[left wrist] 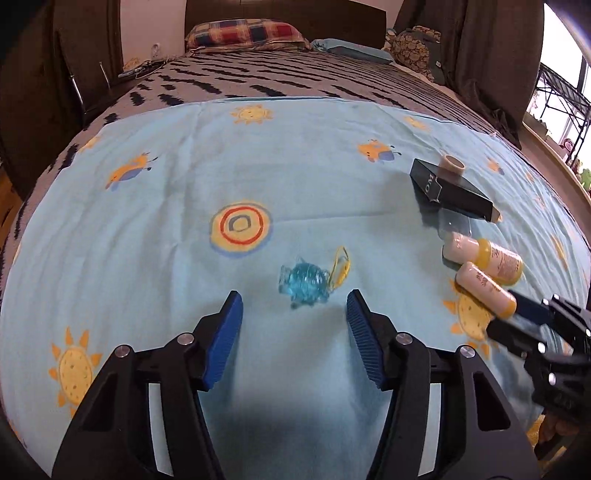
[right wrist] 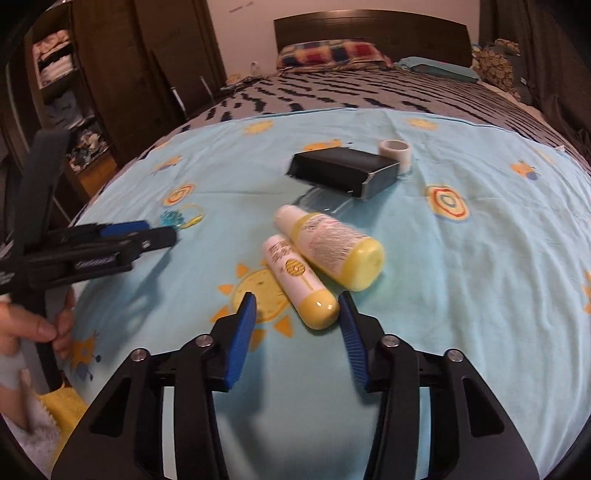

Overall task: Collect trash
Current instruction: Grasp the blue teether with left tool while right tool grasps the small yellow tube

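A clear blue plastic piece with a yellow string lies on the light blue sheet, just ahead of my open, empty left gripper. It also shows in the right wrist view. Two yellow-capped white bottles lie side by side: the small one and the larger one. My right gripper is open, its fingertips on either side of the small bottle's cap end. A black box and a tape roll lie farther back.
The sheet covers a bed with a black-and-grey patterned blanket and a plaid pillow at the headboard. A dark wardrobe stands left of the bed. A metal rack stands by the window at right.
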Motion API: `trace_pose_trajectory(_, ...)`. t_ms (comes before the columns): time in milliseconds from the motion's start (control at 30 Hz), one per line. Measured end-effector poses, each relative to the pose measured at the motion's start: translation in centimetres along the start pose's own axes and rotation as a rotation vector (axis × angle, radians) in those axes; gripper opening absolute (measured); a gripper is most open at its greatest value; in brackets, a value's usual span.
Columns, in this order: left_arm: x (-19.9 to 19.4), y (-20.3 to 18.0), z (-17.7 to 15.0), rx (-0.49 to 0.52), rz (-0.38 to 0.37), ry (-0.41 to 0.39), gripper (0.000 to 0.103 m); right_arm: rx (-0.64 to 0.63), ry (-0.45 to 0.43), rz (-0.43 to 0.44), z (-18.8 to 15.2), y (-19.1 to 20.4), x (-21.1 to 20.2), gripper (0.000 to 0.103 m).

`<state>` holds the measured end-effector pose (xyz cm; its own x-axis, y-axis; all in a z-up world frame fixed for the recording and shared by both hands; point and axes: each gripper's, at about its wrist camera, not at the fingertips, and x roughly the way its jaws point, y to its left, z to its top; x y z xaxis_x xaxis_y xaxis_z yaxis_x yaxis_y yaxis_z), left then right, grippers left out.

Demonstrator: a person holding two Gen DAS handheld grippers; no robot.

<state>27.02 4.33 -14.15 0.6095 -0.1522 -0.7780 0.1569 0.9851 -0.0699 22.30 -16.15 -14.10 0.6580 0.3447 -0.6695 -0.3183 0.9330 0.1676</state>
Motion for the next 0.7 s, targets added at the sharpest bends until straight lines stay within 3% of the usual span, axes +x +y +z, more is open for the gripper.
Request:
trace_pose_trajectory(333, 1.3, -0.1, 1.3, 0.02, -0.002, -0.013, 0.03, -0.001, 0.005, -0.003, 2.1, 1.2, 2.8, 0.044)
trace_pose_trajectory(433, 1.3, 0.0, 1.3, 0.028, -0.005, -0.017, 0.03, -0.014, 0.012, -0.016, 2.6, 1.7, 3.3, 0.042)
trace_pose_trajectory(467, 1.2, -0.1, 1.2, 0.033, -0.003, -0.017, 0.03, -0.019, 0.014, -0.028, 2.7, 1.8, 3.3, 0.031)
trace_pose_trajectory(500, 1.1, -0.2, 1.0, 0.036, -0.001, -0.017, 0.03, -0.021, 0.017, -0.03, 2.7, 1.9, 3.4, 0.028)
trace_pose_trajectory(700, -0.3, -0.5, -0.5, 0.037, -0.008, -0.009, 0.03, -0.031, 0.018, -0.016, 1.6, 2.1, 2.1, 0.024)
